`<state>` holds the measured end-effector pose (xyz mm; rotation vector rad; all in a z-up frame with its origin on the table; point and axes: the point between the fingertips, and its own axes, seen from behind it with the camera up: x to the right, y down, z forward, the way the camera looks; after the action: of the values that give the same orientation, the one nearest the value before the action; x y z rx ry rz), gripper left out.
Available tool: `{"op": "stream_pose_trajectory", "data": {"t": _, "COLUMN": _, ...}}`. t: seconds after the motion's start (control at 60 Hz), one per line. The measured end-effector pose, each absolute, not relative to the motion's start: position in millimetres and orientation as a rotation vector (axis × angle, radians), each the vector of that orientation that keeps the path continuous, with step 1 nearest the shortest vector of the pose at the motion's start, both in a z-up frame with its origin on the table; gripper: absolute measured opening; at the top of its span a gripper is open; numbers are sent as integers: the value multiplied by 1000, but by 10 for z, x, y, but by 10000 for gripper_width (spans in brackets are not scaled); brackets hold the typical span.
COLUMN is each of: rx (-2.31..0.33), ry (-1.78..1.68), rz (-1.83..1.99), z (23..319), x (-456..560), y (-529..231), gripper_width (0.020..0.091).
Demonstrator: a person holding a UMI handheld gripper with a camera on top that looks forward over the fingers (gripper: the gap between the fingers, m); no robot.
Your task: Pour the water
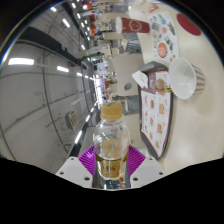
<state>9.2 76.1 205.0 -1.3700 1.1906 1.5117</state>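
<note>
In the gripper view, the gripper (112, 160) pinches a bottle (111, 140) between its two fingers, the purple pads (90, 157) pressed against its sides low on the body. The bottle is clear, with amber liquid in its lower part and an orange cap (112, 109) that appears to be on. It is held upright just above the near part of the table (190, 120).

Beyond the bottle, toward the far side of the table, a white cup (184, 78) lies or leans with its open mouth turned toward the camera, resting by a patterned mat (155, 110). A second mat (165, 40) with a red ring design sits farther off along the same side.

The step in hand looks like carrying the bottle toward the cup. To do it well, the grip should stay firm and low so the bottle does not swing, and the bottle should reach the cup's rim before any tilt begins. If the cap is truly on, it must come off first.

The bottle's base is hidden behind the fingers. Whether the cup is upright or tipped is hard to judge here, and small objects at the table's far end cannot be made out.
</note>
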Motion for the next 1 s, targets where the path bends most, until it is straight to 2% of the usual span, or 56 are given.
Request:
{"op": "stream_pose_trajectory", "data": {"t": 0.183, "rx": -1204, "ry": 1517, "rz": 1769, "z": 1476, "x": 436, "y": 744, "gripper_width": 361}}
{"op": "stream_pose_trajectory", "data": {"t": 0.35, "rx": -1235, "ry": 1551, "rz": 1804, "z": 1291, "x": 464, "y": 762, "gripper_width": 362}}
{"op": "stream_pose_trajectory", "data": {"t": 0.433, "rx": -1297, "ry": 1498, "rz": 1793, "z": 1334, "x": 455, "y": 810, "gripper_width": 363}}
{"op": "stream_pose_trajectory", "data": {"t": 0.45, "rx": -1311, "ry": 1485, "rz": 1795, "z": 1416, "x": 448, "y": 686, "gripper_width": 364}}
{"op": "stream_pose_trajectory", "data": {"t": 0.567, "rx": -1545, "ry": 1258, "rz": 1594, "z": 1514, "x": 521, "y": 726, "gripper_width": 363}}
{"op": "stream_pose_trajectory", "data": {"t": 0.683, "rx": -1731, "ry": 917, "rz": 1240, "z": 1815, "x": 895, "y": 645, "gripper_width": 365}}
{"op": "stream_pose_trajectory", "data": {"t": 0.8, "rx": -1771, "ry": 575, "rz": 832, "z": 2254, "x": 1505, "y": 563, "gripper_width": 366}}
{"op": "stream_pose_trajectory", "data": {"t": 0.917, "rx": -1796, "ry": 288, "rz": 408, "z": 2356, "x": 2110, "y": 460, "gripper_width": 369}}
{"op": "stream_pose_trajectory", "data": {"t": 1.0, "rx": -1818, "ry": 147, "rz": 155, "z": 2120, "x": 2548, "y": 458, "gripper_width": 371}}
